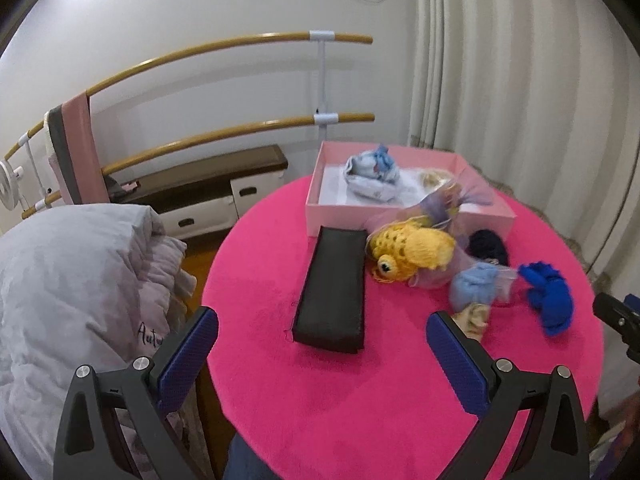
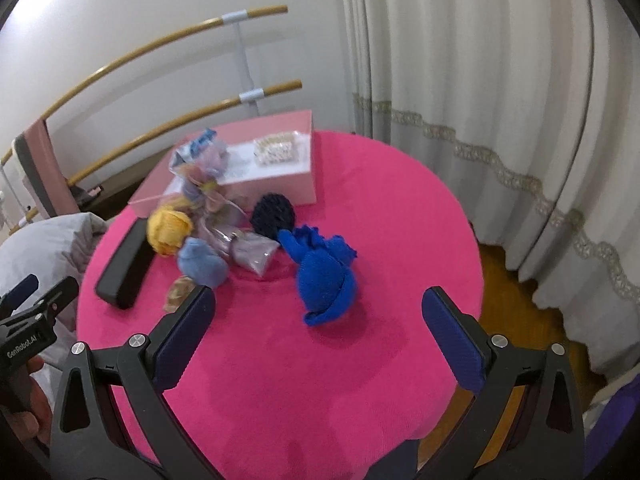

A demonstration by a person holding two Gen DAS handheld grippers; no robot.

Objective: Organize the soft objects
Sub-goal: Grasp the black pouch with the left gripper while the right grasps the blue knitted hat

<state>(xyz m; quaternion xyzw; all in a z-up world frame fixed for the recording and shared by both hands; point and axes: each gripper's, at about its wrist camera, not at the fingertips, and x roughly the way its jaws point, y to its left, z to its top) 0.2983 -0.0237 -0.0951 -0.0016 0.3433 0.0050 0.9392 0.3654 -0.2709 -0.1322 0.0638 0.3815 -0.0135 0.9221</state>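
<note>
We recorded a hot-pink table cover [image 1: 320, 400] bearing a pale pink box [image 1: 404, 222] with a white floor. The crocheted fish [image 1: 412, 254] was yellow with a black eye, the knitted piece [image 2: 324, 276] royal blue, the rolled cloth [image 2: 200, 262] light blue, the case [image 1: 332, 292] black. Gripper pads [image 2: 184, 340] were dark blue, finely textured.
</note>
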